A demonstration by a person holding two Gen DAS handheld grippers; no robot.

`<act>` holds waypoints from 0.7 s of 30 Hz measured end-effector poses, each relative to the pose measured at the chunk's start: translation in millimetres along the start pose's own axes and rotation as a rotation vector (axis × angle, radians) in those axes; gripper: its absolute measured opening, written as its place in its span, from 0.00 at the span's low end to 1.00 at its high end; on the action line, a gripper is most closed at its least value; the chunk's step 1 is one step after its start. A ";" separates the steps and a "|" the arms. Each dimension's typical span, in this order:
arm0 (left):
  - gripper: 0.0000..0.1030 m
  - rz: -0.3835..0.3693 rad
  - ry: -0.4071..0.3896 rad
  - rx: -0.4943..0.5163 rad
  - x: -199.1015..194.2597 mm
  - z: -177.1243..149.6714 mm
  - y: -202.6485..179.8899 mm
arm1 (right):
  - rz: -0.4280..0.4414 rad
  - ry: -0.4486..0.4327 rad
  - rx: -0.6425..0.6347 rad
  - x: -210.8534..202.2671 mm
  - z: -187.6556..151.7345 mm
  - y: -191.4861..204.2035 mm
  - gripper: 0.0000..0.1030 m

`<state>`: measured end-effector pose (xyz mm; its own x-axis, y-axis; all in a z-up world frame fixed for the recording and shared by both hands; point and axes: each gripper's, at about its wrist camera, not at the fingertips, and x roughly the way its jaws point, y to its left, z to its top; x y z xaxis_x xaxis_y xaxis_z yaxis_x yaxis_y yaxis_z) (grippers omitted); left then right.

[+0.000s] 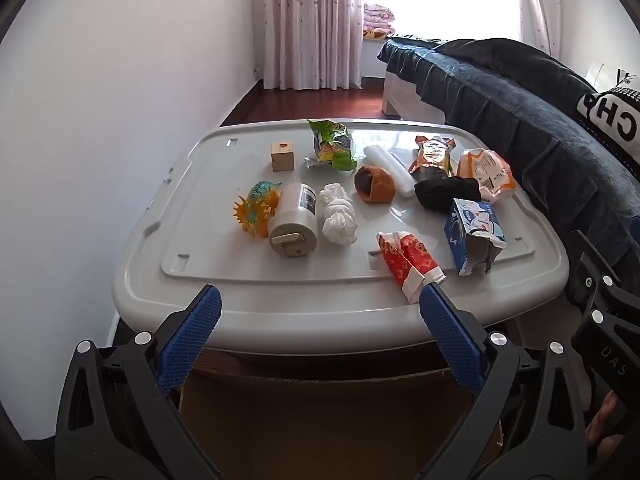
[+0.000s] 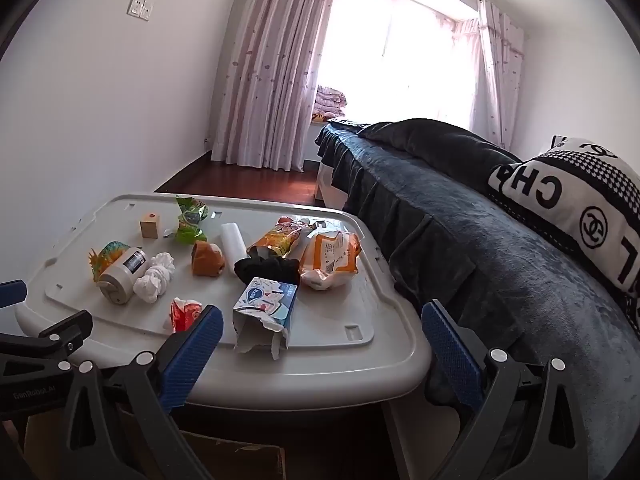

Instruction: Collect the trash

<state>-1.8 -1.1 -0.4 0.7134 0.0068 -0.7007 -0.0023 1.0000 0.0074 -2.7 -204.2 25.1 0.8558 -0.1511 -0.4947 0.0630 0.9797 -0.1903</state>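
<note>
A: What is serving as the surface?

B: A pale grey plastic storage-bin lid point(image 1: 208, 312), smooth and glossy with rounded corners, is sitting over a cardboard box point(image 1: 320, 412). A white wall is running along nine o'clock, pink curtains point(image 1: 312, 20) are hanging at twelve, and a bed under a plush dark blanket point(image 1: 520, 112) is stretching along three o'clock.

A: And the trash?

B: It is lying scattered over the lid. A crumpled white tissue point(image 1: 338, 214) is sitting near the centre, a shiny green snack wrapper point(image 1: 332, 144) at twelve, a torn blue-and-white carton point(image 1: 474, 236) at four, a red patterned packet point(image 1: 408, 264) at five, and orange foil bags point(image 1: 460, 164) at two. A spiky rubber dinosaur point(image 1: 256, 208), a cream cylinder point(image 1: 294, 220) and a wooden cube point(image 1: 282, 156) are lying toward nine to eleven.

A: The claws?

B: The left gripper point(image 1: 320, 312) is hovering at the near rim, textured blue pads spread wide, holding nothing. The right gripper point(image 2: 322, 332) is likewise gaping wide and empty, the carton between its fingers.
</note>
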 end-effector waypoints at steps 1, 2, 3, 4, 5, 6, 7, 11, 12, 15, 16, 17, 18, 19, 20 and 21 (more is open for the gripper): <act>0.94 0.000 -0.001 0.010 -0.7 -0.9 -0.6 | -0.001 0.002 -0.006 -0.4 -0.1 0.3 0.95; 0.94 0.002 -0.004 0.020 -1.7 -2.0 -1.1 | -0.003 0.001 -0.012 -1.1 -0.2 0.3 0.95; 0.94 0.006 -0.007 0.028 -3.2 -3.4 -1.6 | -0.004 0.000 -0.017 -2.1 -0.2 0.0 0.95; 0.94 0.008 -0.013 0.036 -5.2 -4.9 -2.0 | -0.004 0.000 -0.022 -3.2 -0.2 -0.5 0.95; 0.94 0.004 0.017 -0.017 -1.0 -1.5 4.2 | -0.005 0.000 -0.026 -4.2 -0.1 -1.2 0.95; 0.94 0.005 0.017 -0.017 -1.6 -1.9 6.0 | -0.001 -0.010 -0.019 0.8 1.4 6.8 0.95; 0.94 0.021 0.034 -0.010 5.1 0.5 0.9 | -0.001 -0.012 -0.019 0.8 1.6 6.7 0.95; 0.94 0.029 0.031 -0.016 5.8 1.0 2.9 | 0.000 -0.013 -0.012 -2.1 1.7 4.6 0.95; 0.94 0.030 0.030 -0.017 5.9 1.2 2.9 | 0.001 -0.013 -0.011 -2.1 1.6 3.8 0.95; 0.94 0.032 0.029 -0.015 6.5 1.9 2.1 | -0.001 -0.010 -0.012 -0.2 2.2 6.5 0.95; 0.94 0.032 0.029 -0.015 6.7 2.0 1.9 | -0.003 -0.011 -0.013 -0.2 2.2 6.5 0.95; 0.94 0.032 0.029 -0.015 7.9 1.9 1.5 | -0.001 -0.010 -0.012 -0.3 2.3 5.8 0.95; 0.94 0.032 0.029 -0.016 6.8 1.0 2.4 | 0.001 -0.010 -0.013 0.2 2.2 5.8 0.95; 0.94 0.032 0.028 -0.017 6.7 0.8 2.6 | 0.002 -0.010 -0.014 0.2 2.3 5.7 0.95; 0.94 0.031 0.028 -0.018 6.9 0.9 3.0 | 0.001 -0.009 -0.015 0.5 2.4 5.7 0.95; 0.94 0.031 0.029 -0.018 6.8 1.0 2.9 | 0.003 -0.009 -0.015 0.6 2.4 5.6 0.95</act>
<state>3.8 1.9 -4.4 0.6925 0.0378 -0.7204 -0.0370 0.9992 0.0169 -0.6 -198.5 25.8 0.8604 -0.1471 -0.4878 0.0529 0.9780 -0.2018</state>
